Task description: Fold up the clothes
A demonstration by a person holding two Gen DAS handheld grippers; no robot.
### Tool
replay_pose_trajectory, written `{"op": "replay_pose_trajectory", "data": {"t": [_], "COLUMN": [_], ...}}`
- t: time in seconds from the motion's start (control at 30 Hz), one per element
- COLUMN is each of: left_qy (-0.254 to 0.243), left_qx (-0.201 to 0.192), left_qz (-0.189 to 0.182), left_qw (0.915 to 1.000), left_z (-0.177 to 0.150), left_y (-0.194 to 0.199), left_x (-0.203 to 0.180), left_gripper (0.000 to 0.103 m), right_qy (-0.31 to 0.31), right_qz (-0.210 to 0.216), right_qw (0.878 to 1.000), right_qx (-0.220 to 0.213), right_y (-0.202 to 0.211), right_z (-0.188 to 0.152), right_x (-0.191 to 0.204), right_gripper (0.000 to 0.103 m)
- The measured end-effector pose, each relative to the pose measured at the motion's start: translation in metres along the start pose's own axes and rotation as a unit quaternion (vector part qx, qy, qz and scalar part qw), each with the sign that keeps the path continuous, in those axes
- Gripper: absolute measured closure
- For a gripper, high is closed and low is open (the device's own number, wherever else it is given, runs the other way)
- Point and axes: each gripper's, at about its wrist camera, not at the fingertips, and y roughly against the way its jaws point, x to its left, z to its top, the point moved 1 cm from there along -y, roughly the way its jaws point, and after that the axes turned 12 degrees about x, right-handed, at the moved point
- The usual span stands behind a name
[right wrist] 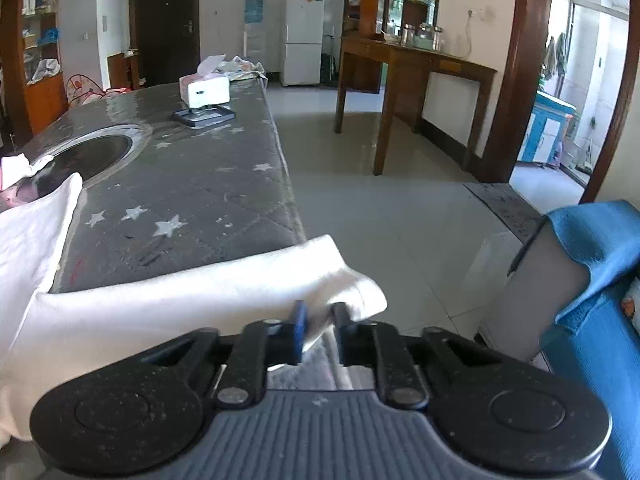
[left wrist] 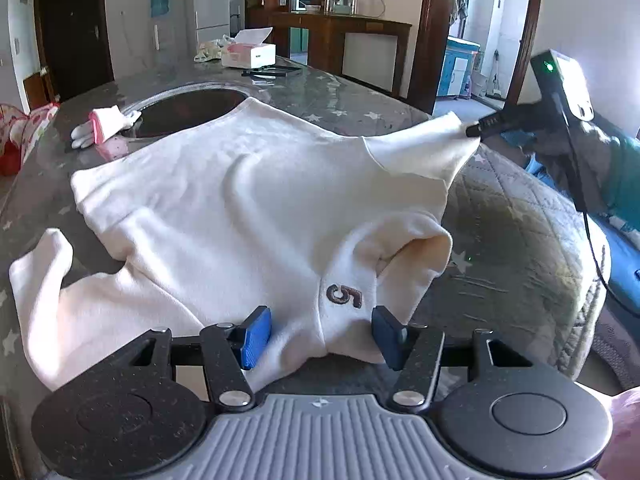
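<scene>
A white long-sleeved top (left wrist: pixel 224 196) with a brown "5" mark lies spread on the grey star-patterned table (left wrist: pixel 332 100). My left gripper (left wrist: pixel 322 336) is open, its blue pads either side of the near fabric by the "5". My right gripper (right wrist: pixel 318 322) is shut on the end of one sleeve (right wrist: pixel 224 292) and holds it stretched off the table's right edge. In the left wrist view the right gripper (left wrist: pixel 476 131) pinches that sleeve (left wrist: pixel 424 148) at the far right. The other sleeve (left wrist: pixel 40 276) lies at the near left.
A round dark opening (left wrist: pixel 188 110) is set in the table behind the top. Pink and white small clothes (left wrist: pixel 104 126) lie to its left. A tissue box (left wrist: pixel 250 54) and a black frame (left wrist: pixel 272 72) sit at the far end. A blue cloth (right wrist: pixel 600 248) hangs right.
</scene>
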Motion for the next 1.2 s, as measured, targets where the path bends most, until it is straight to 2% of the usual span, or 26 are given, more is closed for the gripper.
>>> {"op": "replay_pose_trajectory", "data": {"t": [0.17,0.27,0.33,0.47,0.57,0.67,0.83,0.93,1.03,1.13,1.2], "left_qy": [0.009,0.034,0.061,0.125,0.151,0.19,0.289,0.306,0.319,0.327,0.311], "left_qx": [-0.024,-0.034,-0.042,-0.057,-0.052,-0.053,-0.048,-0.037,-0.026,-0.019,-0.021], "left_qz": [0.006,0.035,0.061,0.131,0.189,0.218,0.19,0.2,0.202,0.196,0.202], "left_qw": [0.9997,0.9982,0.9954,0.9819,0.969,0.9559,0.9371,0.93,0.9257,0.9244,0.9285], "left_z": [-0.009,-0.013,-0.012,-0.005,0.006,0.013,0.016,0.019,0.019,0.019,0.019], "left_y": [0.018,0.029,0.036,0.044,0.04,0.035,0.03,0.022,0.009,-0.003,-0.005], "left_x": [0.007,0.021,0.034,0.066,0.087,0.115,0.169,0.188,0.203,0.211,0.207], "left_gripper": [0.043,0.043,0.043,0.036,0.035,0.035,0.037,0.044,0.045,0.056,0.065], "right_qy": [0.03,0.064,0.086,0.138,0.178,0.207,0.241,0.262,0.273,0.281,0.287], "right_qz": [0.023,0.068,0.109,0.182,0.2,0.214,0.226,0.229,0.23,0.232,0.234], "right_qw": [0.999,0.995,0.99,0.974,0.964,0.954,0.944,0.938,0.934,0.931,0.929], "right_qx": [-0.017,-0.022,-0.016,0.004,0.011,0.016,0.018,0.019,0.023,0.027,0.027], "right_y": [0.028,0.045,0.051,0.056,0.058,0.061,0.064,0.065,0.065,0.066,0.067], "right_z": [0.003,0.003,0.003,-0.005,-0.012,-0.02,-0.031,-0.037,-0.042,-0.046,-0.048], "right_x": [0.005,0.023,0.04,0.085,0.114,0.138,0.159,0.167,0.172,0.175,0.176], "right_gripper": [0.079,0.068,0.067,0.064,0.06,0.06,0.059,0.058,0.057,0.057,0.057]}}
